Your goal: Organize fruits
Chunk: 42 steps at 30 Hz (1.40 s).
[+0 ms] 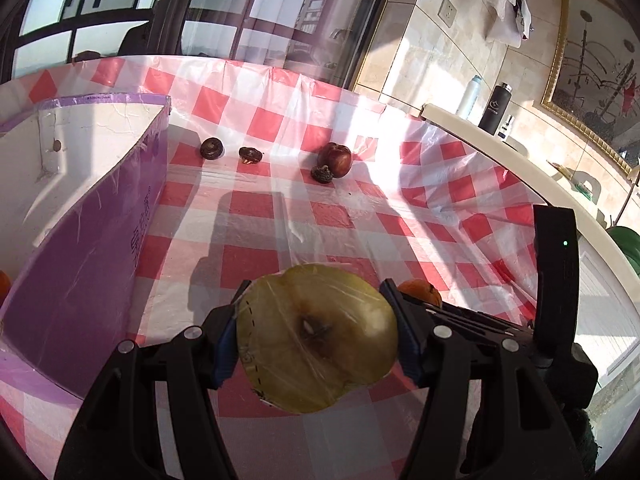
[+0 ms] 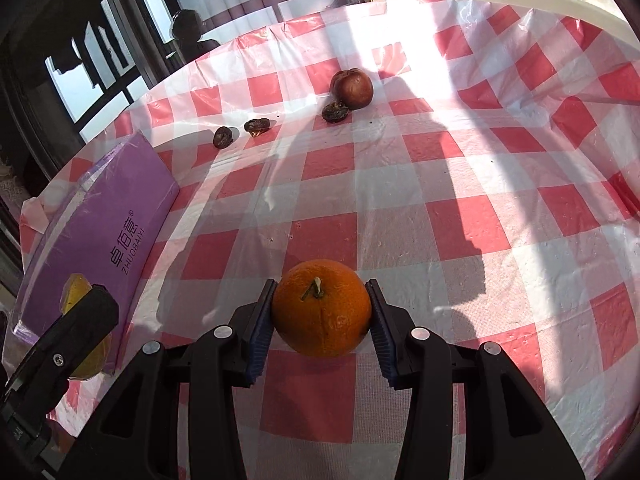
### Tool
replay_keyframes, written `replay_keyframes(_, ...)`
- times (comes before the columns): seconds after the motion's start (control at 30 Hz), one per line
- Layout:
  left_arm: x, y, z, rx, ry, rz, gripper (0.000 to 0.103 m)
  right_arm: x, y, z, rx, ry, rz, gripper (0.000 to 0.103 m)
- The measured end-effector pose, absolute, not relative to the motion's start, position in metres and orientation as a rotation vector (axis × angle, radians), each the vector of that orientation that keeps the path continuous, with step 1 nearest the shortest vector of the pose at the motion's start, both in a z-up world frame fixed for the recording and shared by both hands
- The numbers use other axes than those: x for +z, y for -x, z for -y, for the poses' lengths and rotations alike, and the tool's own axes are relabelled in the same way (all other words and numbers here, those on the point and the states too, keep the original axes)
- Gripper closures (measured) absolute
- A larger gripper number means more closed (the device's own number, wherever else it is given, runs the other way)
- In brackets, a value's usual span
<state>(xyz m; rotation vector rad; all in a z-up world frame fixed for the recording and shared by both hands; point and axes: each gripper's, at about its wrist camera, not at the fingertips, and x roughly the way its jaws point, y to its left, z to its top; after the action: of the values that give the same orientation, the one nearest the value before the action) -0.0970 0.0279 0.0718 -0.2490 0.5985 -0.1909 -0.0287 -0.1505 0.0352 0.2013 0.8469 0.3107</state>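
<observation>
Left gripper [image 1: 316, 336] clamps a wrapped apple half [image 1: 318, 338] beside the purple box [image 1: 86, 236]; right gripper [image 2: 322, 312] clamps an orange [image 2: 322, 308] over the cloth [image 2: 460, 208]. Box contents are mostly hidden.

- strong daylight is pouring in from the windows [image 1: 132, 28] past the table's far edge, washing out the checked tablecloth [image 2: 400, 40] toward its far right corner.
- long hard shadows are falling across the cloth toward the near edge.
- glare is glinting off the plastic creases.
- fisheye bending is curving the table edges, and dark vignetting is closing the corners.
</observation>
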Motion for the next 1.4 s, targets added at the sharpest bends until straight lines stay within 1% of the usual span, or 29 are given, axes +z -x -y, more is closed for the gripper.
replay_keyframes(0.27, 0.139, 0.148, -0.065, -0.134, 0.196, -0.381, 0.04, 0.09, 0.053, 0.095, 0.473, -0.186, -0.707, 0.059)
replay_keyframes(0.43, 0.16, 0.17, -0.119, 0.019, 0.189, -0.317, 0.04, 0.119, 0.07, 0.035, 0.623, -0.146, -0.627, 0.059)
replay_keyframes(0.53, 0.162, 0.176, -0.154, 0.132, 0.184, -0.313, 0.04, 0.13, 0.08, -0.007, 0.713, -0.096, -0.604, 0.059)
replay_keyframes(0.7, 0.151, 0.17, -0.216, 0.27, 0.216, -0.395, 0.04, 0.133, 0.092, -0.069, 0.8, 0.023, -0.599, 0.059)
replay_keyframes(0.87, 0.13, 0.152, -0.253, 0.351, 0.196, -0.519, 0.04, 0.115, 0.092, -0.117, 0.768, 0.212, -0.671, 0.059)
replay_keyframes(0.97, 0.116, 0.14, -0.262, 0.361, 0.179, -0.597, 0.04, 0.099, 0.087, -0.13, 0.736, 0.303, -0.713, 0.059)
replay_keyframes(1.1, 0.096, 0.128, -0.262, 0.348, 0.139, -0.686, 0.04, 0.095, 0.081, -0.138, 0.699, 0.37, -0.729, 0.059)
replay_keyframes(1.27, 0.09, 0.123, -0.265, 0.39, 0.1, -0.707, 0.04, 0.089, 0.069, -0.16, 0.655, 0.503, -0.754, 0.059)
replay_keyframes(1.33, 0.088, 0.12, -0.265, 0.416, 0.06, -0.725, 0.04, 0.083, 0.061, -0.169, 0.67, 0.536, -0.809, 0.059)
replay_keyframes(1.4, 0.083, 0.117, -0.268, 0.437, 0.02, -0.75, 0.04, 0.082, 0.064, -0.176, 0.665, 0.587, -0.812, 0.059)
